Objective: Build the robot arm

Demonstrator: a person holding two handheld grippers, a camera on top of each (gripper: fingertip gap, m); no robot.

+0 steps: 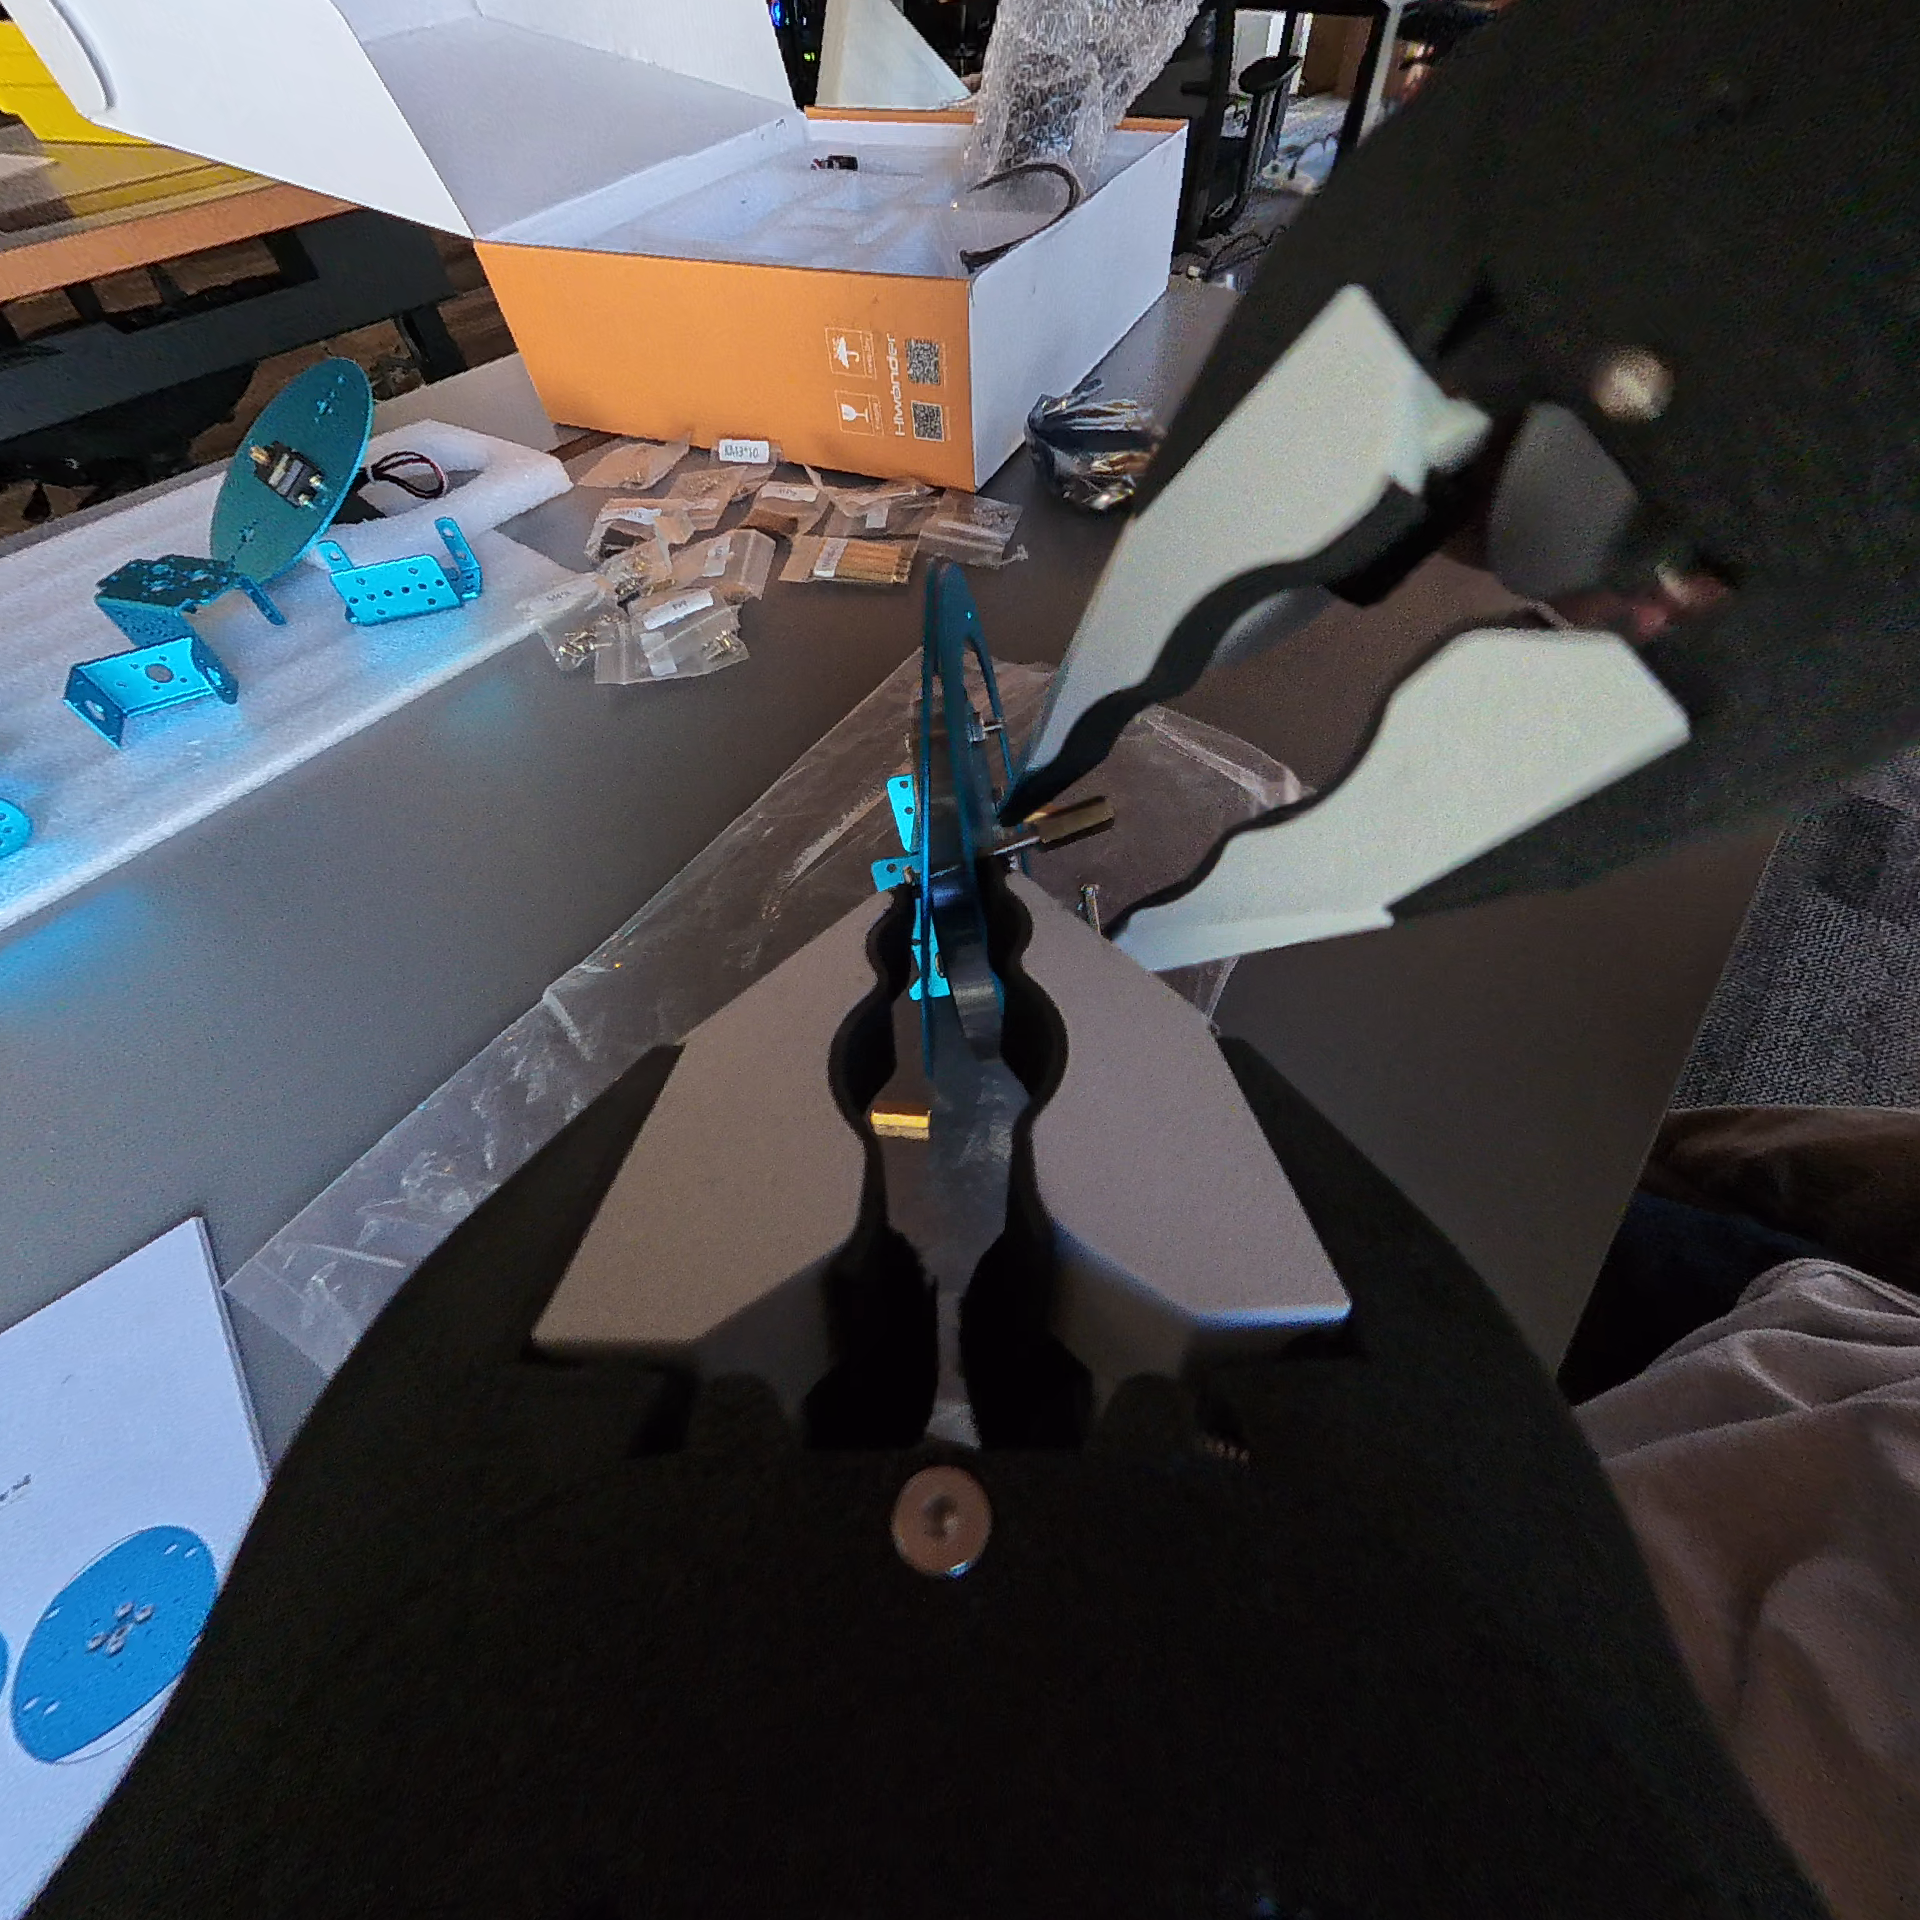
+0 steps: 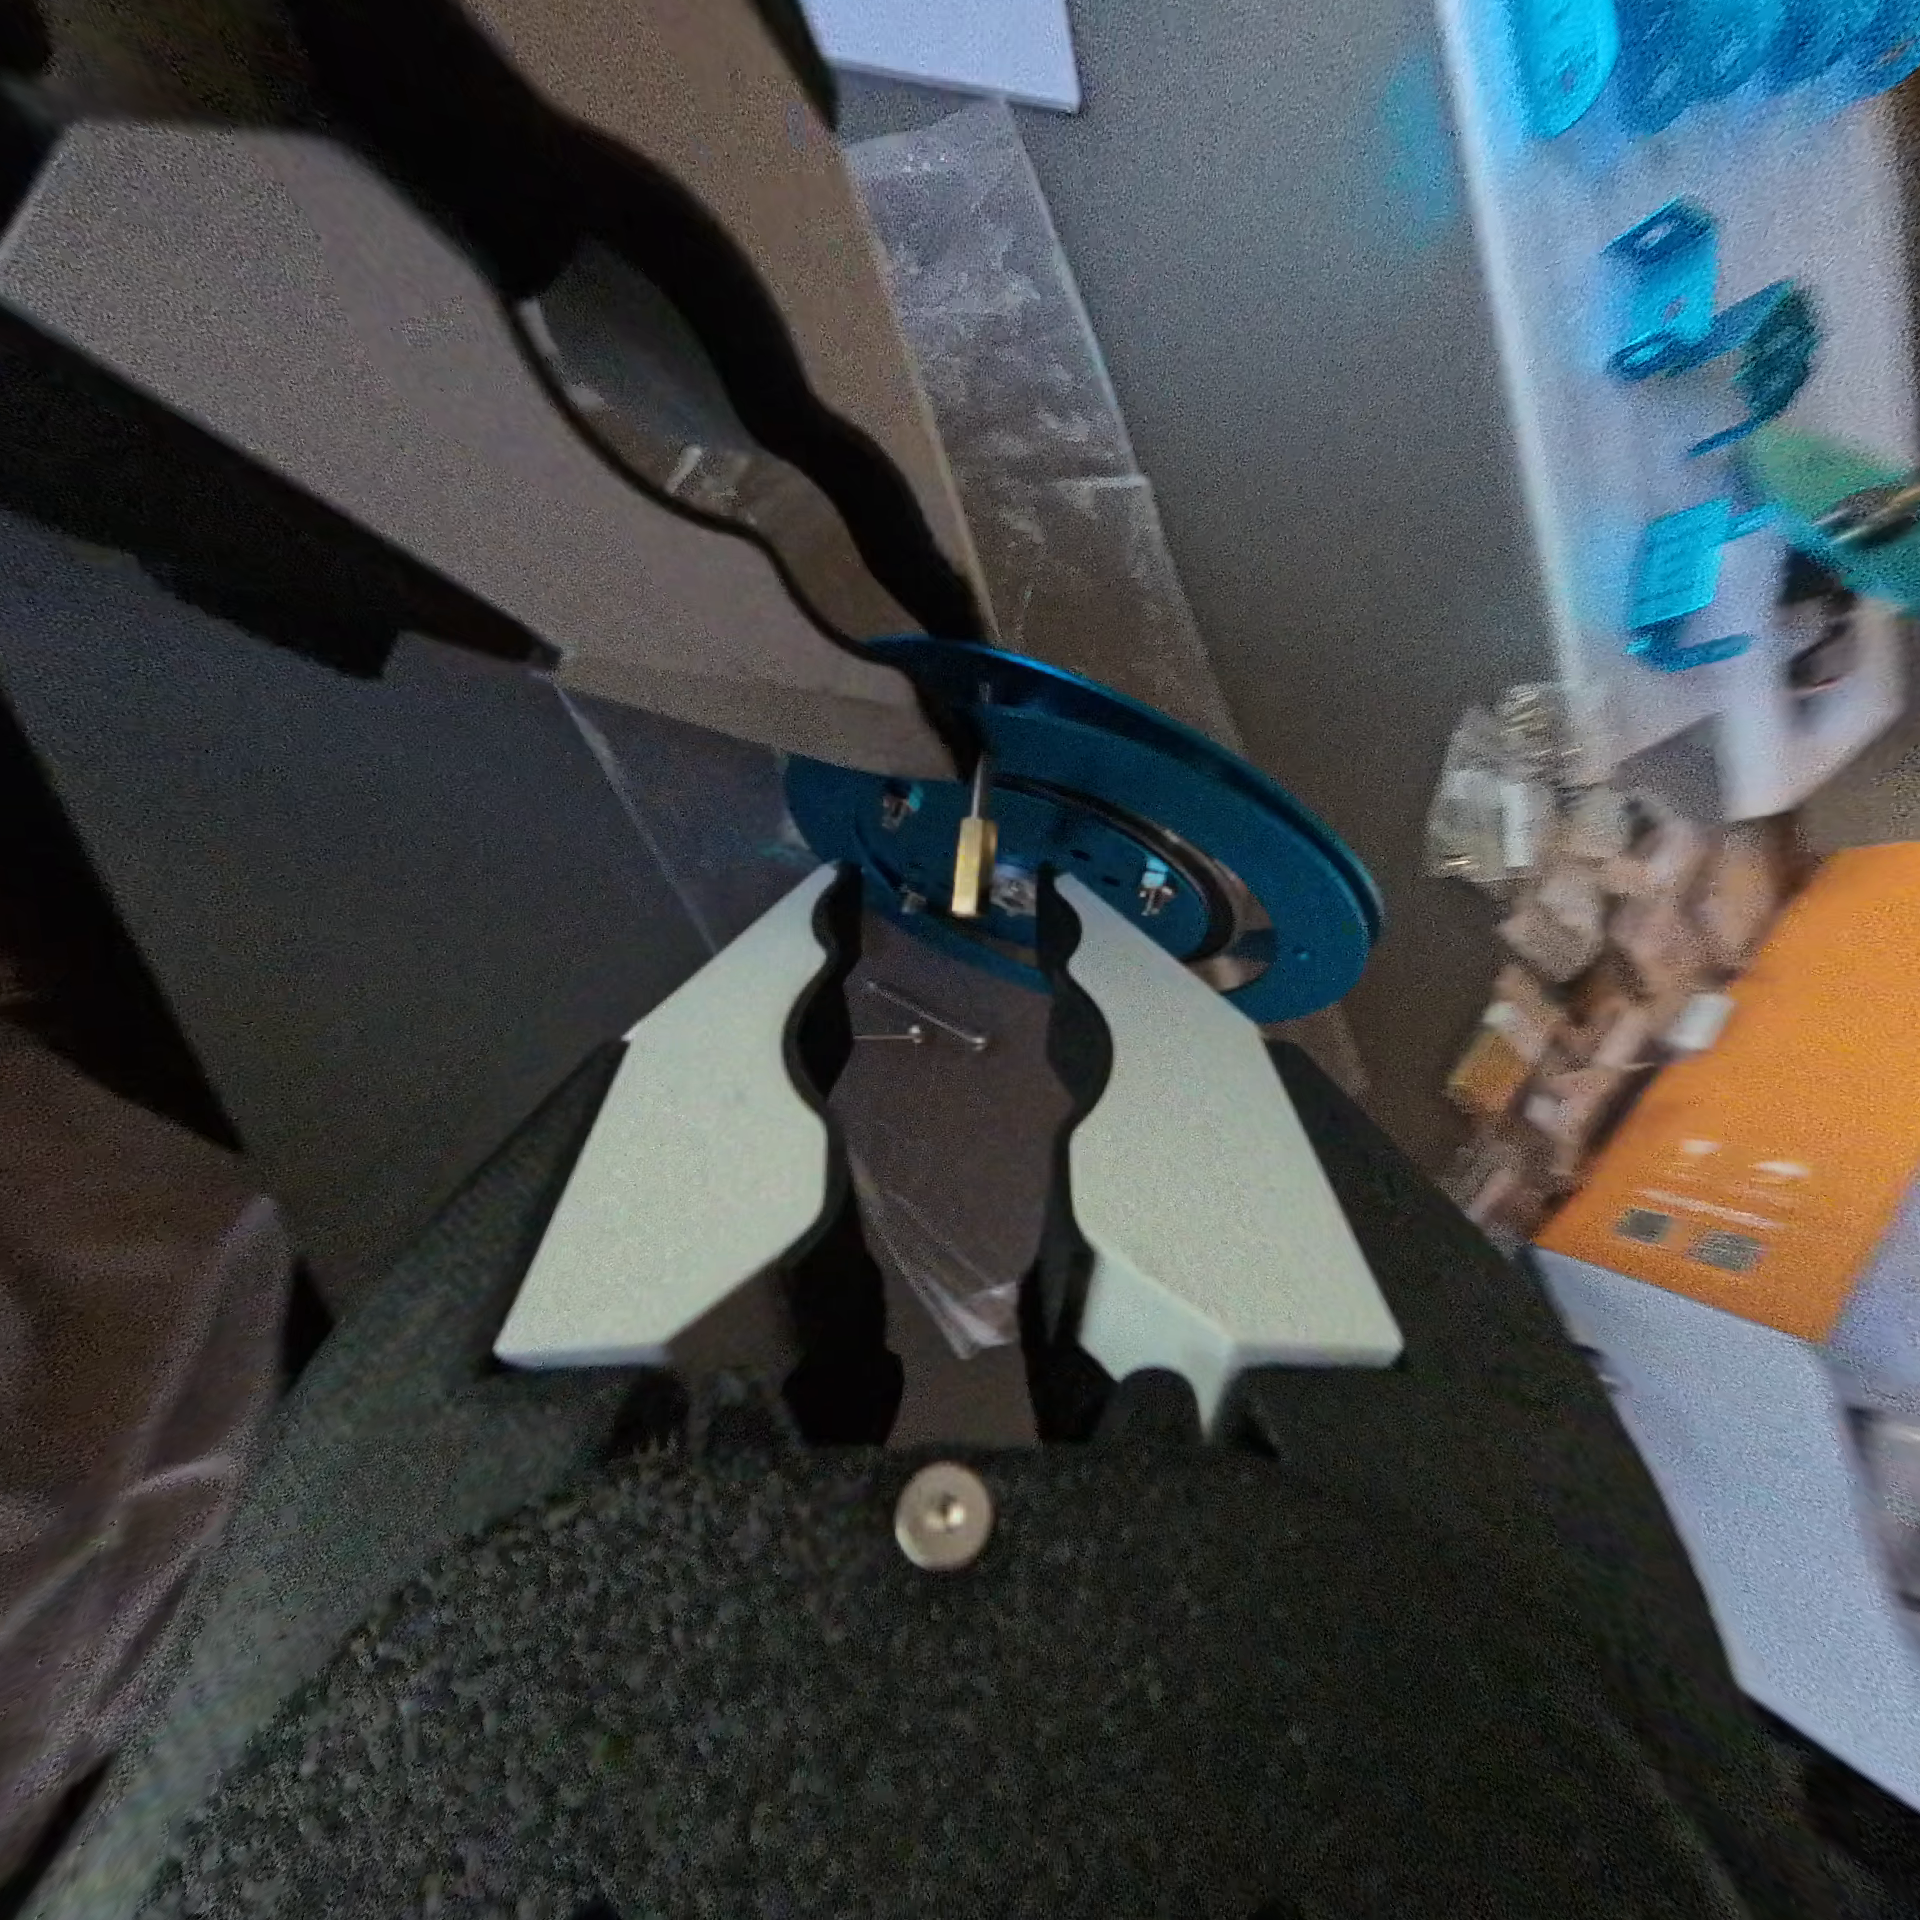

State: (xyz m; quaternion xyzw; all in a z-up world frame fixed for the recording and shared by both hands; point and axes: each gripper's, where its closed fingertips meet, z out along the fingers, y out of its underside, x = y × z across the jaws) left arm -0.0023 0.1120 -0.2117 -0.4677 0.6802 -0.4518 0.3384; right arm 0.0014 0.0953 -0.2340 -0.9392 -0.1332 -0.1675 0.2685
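My left claw (image 1: 951, 935) clamps the blue disc (image 1: 961, 727) on edge above the bench (image 1: 416, 883), presenting its face to my right claw (image 2: 940, 883), which gapes narrowly around the brass standoff (image 2: 971, 868) without gripping it, apparently.

Your left wrist camera looks along its jaws, close over the tabletop (image 1: 343, 935), toward the box (image 1: 748, 343) beyond. Your right wrist camera faces down from close by, rolled sideways. Both views share the blue disc (image 1: 951, 665) (image 2: 1195, 769), the box (image 2: 1704, 1122) and the opposite jaws.
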